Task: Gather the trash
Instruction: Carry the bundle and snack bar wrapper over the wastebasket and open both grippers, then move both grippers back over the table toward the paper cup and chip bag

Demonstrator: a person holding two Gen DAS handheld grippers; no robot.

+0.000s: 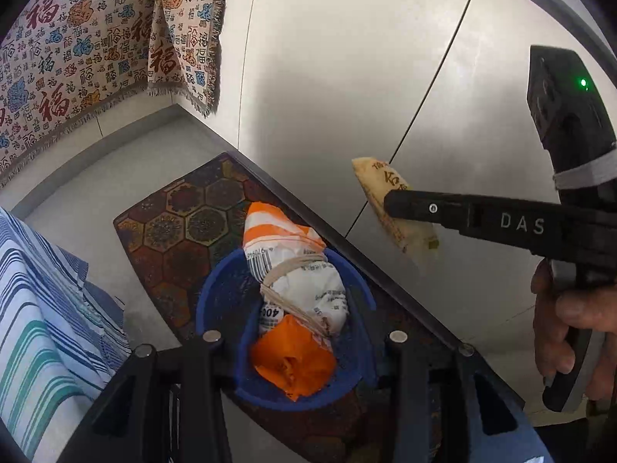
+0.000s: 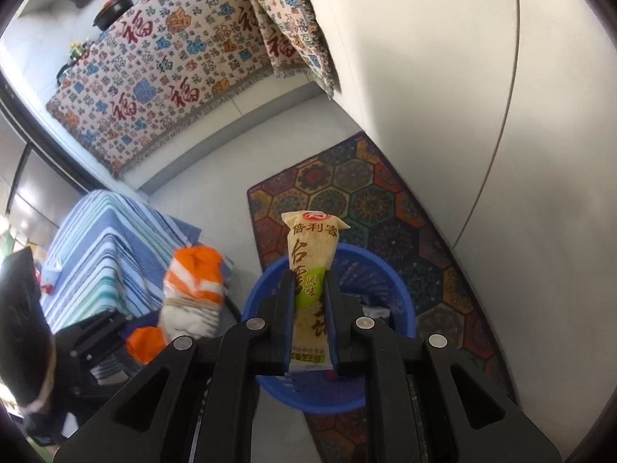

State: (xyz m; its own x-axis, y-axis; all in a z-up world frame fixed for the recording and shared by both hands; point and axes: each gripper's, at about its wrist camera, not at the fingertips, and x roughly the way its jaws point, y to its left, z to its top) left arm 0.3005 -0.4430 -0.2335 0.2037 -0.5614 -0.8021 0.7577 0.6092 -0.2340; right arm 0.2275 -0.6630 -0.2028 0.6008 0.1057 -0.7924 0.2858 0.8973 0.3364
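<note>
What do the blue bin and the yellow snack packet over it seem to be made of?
Blue bin: likely moulded plastic, matte, with a perforated mesh wall. Yellow snack packet: thin printed plastic film, by its crimped top seal and slight sheen; whether it has a foil lining cannot be told.

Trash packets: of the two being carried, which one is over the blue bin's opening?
The orange-and-white packet bound with rubber bands, between the left hand-held gripper's fingers above the blue bin. The yellow snack packet hangs over the white surface instead.
</note>
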